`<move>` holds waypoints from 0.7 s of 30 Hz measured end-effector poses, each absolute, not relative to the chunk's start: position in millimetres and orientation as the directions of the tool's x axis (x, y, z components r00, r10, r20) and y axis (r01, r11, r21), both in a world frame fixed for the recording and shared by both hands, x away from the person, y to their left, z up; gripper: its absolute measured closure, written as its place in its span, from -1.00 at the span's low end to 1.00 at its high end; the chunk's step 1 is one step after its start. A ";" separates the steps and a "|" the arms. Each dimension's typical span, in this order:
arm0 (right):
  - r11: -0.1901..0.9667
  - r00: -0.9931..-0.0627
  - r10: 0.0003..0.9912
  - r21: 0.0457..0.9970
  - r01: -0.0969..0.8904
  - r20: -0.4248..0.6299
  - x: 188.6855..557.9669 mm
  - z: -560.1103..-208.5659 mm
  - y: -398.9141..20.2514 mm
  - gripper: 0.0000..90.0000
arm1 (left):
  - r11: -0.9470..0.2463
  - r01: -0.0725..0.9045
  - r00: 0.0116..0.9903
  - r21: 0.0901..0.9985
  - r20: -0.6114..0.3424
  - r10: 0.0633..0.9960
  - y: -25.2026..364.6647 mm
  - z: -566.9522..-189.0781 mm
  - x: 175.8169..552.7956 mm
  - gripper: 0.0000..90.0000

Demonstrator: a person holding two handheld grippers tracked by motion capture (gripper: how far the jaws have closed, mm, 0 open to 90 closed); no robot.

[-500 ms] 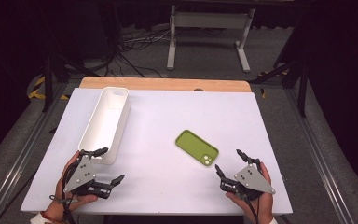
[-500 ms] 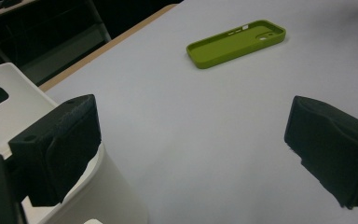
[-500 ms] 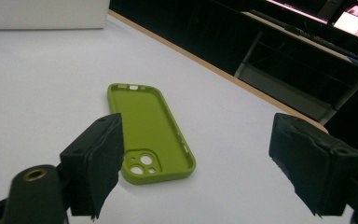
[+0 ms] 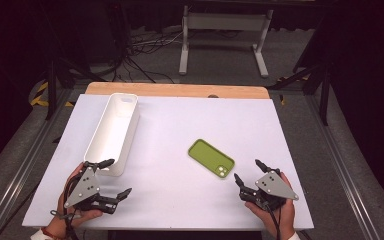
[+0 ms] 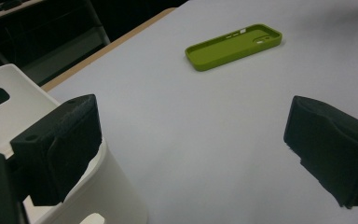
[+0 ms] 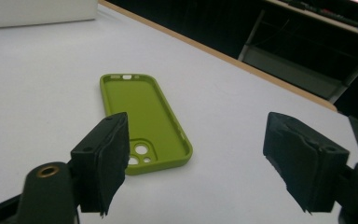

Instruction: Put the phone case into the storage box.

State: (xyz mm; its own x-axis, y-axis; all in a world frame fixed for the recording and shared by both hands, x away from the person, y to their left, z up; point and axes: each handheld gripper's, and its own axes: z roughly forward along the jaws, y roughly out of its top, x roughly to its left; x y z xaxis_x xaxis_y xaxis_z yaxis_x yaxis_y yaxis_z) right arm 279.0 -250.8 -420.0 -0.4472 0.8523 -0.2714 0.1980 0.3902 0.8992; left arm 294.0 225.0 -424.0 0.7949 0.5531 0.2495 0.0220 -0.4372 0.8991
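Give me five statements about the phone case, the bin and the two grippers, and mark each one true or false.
1. The green phone case lies open side up. True.
2. The phone case sits inside the white bin. False: it lies on the table, apart from the bin.
3. The right gripper holds the case. False: its jaws are open and empty.
4. The left gripper has open jaws. True.
5. The bin lies tipped over. False: it stands upright.

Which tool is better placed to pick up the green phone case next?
Right. The right tool, open, sits close to the green phone case and faces it. The left tool, also open, is by the white bin, farther off.
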 end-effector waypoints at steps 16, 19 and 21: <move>0.395 -0.475 0.853 0.863 0.316 -0.216 301.2 -417.3 -255.8 -0.35 | -0.430 0.034 0.800 0.902 0.233 0.553 227.8 -425.3 294.5 -0.89; 0.361 -0.489 0.856 0.870 0.337 -0.166 311.5 -411.0 -256.5 -0.06 | -0.439 0.027 0.805 0.898 0.241 0.542 227.4 -424.9 295.0 -0.88; 0.345 -0.489 0.859 0.876 0.337 -0.150 314.7 -409.1 -256.2 0.01 | -0.437 0.028 0.806 0.899 0.238 0.542 227.2 -425.0 294.7 -0.88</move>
